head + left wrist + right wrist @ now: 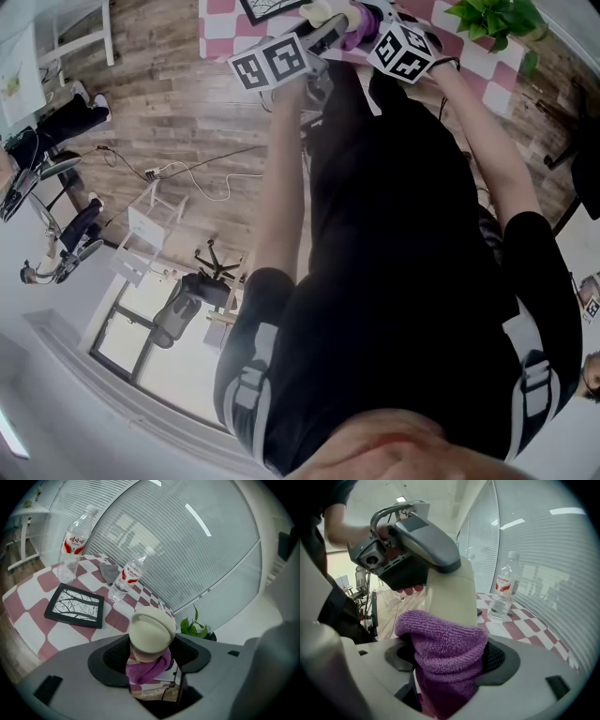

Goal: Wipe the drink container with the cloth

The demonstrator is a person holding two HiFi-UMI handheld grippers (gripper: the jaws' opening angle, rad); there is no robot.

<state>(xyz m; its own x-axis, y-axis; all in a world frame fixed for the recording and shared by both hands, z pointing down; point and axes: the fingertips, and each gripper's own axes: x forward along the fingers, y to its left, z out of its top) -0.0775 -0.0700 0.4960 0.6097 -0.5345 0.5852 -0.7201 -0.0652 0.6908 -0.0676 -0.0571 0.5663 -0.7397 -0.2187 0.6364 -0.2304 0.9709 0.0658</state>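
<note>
In the lower middle of the left gripper view, the left gripper (151, 654) is clamping the cream drink container (151, 629) near its top. The right gripper (449, 660) is pinching the purple cloth (443, 641), pressing it against the container's side.

A framed picture (75, 605) lies on checkered tablecloth (29, 598).

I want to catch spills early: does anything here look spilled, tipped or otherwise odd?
Nothing stands out. The left gripper holds the drink container, the right gripper holds the cloth against it, both water bottles stand capped on the table, and no liquid shows.
</note>
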